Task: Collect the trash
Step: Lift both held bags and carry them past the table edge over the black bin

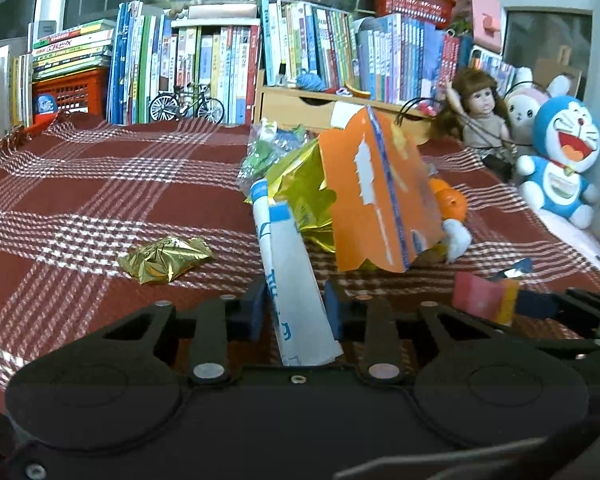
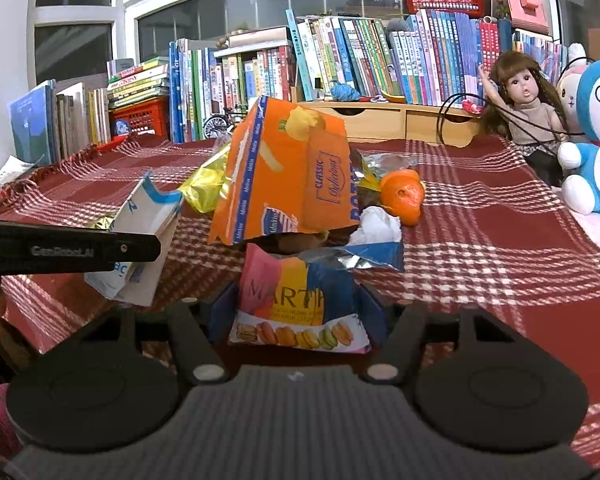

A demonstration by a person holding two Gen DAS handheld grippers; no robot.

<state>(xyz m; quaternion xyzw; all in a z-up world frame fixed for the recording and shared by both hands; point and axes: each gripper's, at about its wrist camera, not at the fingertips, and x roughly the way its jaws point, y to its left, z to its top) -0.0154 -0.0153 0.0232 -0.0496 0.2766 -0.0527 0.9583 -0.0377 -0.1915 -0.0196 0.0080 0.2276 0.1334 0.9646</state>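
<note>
I had the left gripper (image 1: 296, 304) clamped on a white wrapper (image 1: 288, 272) and the right gripper (image 2: 300, 308) holding a macaron packet (image 2: 300, 300), both probably bound next for the far trash pile (image 2: 284, 176).

The tablecloth (image 1: 100, 184) is dark red with white checked stripes. The carton (image 2: 284, 176) is orange with a blue edge band. A crumpled wrapper (image 1: 166, 258) is shiny gold. The macaron packet (image 2: 300, 304) is pink, yellow and blue. The paper sleeve (image 1: 296, 280) is white with blue print.
</note>
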